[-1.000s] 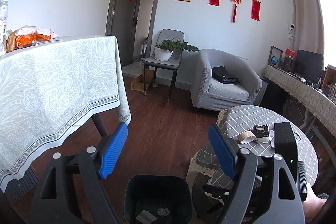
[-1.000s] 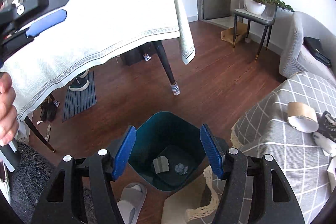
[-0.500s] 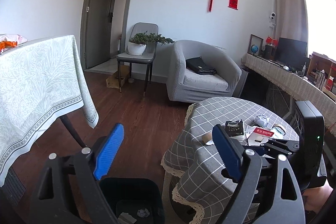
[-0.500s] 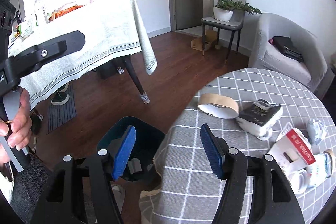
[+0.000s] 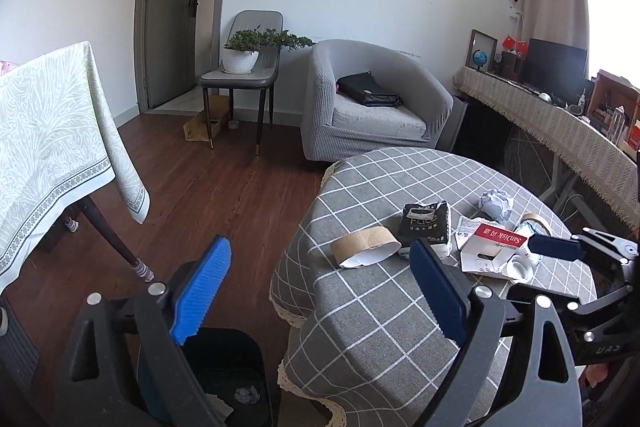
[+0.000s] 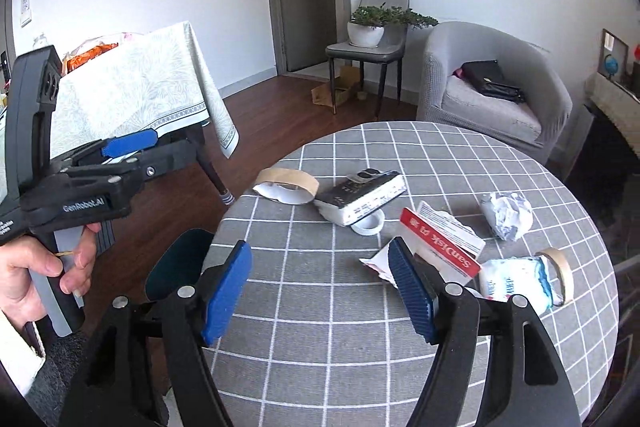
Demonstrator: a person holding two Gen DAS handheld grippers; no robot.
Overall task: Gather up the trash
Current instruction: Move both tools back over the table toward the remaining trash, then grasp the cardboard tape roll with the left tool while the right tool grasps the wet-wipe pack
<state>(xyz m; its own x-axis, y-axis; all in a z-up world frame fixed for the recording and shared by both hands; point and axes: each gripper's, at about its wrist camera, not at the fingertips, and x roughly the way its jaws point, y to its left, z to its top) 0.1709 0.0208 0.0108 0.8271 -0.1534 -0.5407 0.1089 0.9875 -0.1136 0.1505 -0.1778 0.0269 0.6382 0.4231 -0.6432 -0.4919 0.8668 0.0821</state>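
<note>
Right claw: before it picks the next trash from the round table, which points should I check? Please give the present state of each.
1. Right claw open, empty: ok.
2. Left claw open, empty: ok.
3. SanDisk package in front of the right claw, uncovered: ok.
4. Trash bin open beside the round table: ok.
5. Claws apart from each other: ok.
6. Package free of the plastic wrapper: cannot tell.

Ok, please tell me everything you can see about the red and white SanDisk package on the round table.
The SanDisk package is an opened retail card, apparently thin cardboard: red band with white lettering, white printed panel, torn edges. It lies tilted and crumpled on the checked tablecloth, near the table's right side. A white ring lies against it, and a crumpled white wrapper is beside it. The open right gripper hovers close, not touching it.
</note>
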